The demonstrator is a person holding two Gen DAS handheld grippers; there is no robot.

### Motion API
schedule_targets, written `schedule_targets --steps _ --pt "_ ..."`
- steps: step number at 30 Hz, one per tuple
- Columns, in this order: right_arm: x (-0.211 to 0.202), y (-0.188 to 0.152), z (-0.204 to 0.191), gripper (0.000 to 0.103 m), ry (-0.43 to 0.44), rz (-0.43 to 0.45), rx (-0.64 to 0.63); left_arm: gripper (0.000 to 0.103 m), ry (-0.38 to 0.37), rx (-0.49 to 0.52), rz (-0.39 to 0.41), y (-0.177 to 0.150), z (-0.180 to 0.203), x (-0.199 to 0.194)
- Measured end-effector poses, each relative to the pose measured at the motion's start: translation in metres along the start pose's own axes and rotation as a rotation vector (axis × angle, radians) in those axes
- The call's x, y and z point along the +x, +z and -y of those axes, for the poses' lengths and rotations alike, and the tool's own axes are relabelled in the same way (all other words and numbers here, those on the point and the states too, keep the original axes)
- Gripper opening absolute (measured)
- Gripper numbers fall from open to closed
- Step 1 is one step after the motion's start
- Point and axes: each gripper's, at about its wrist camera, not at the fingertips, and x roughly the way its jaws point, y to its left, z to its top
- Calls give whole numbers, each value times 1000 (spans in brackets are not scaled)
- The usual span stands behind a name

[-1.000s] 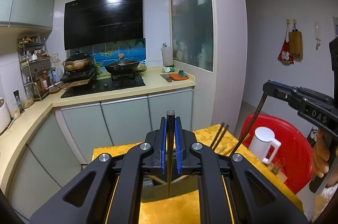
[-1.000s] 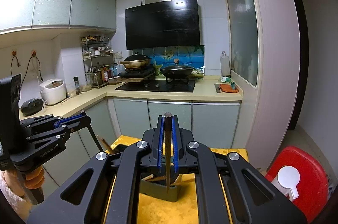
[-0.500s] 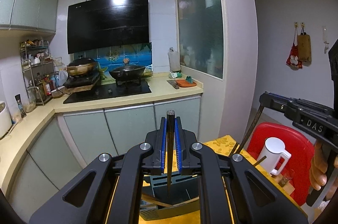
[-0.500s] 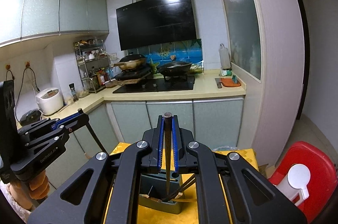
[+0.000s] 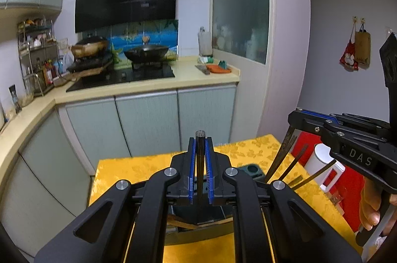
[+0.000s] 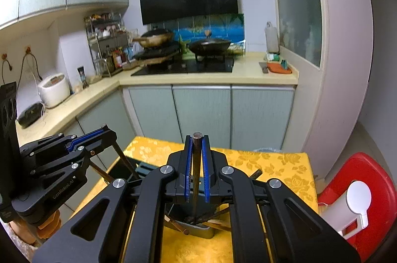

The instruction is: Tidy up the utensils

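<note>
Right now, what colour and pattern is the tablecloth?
Yellow-gold tablecloth with a floral pattern, clearest in the right wrist view.

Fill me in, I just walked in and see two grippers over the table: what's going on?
A person is sorting utensils with two handheld grippers. The left gripper is shut on a dark chopstick, and the right gripper is shut on another chopstick. Both point down toward a dark holder on the yellow tablecloth, where several chopsticks already stand.

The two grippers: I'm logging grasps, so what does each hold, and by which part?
Each is shut on one dark wooden chopstick near its top end: left gripper, right gripper.
</note>
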Motion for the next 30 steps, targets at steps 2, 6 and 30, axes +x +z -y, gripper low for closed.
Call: schedule_targets --steps 2,6,30 --pt "5 -4 -1 8 2 -17 0 7 4 2 -9 -4 -1 3" --pt "7 -7 0 10 5 -28 17 18 0 -2 -26 -9 -6 7" --pt "-43 -11 10 64 -27 72 50 94 81 -7 74 -17 -13 -54"
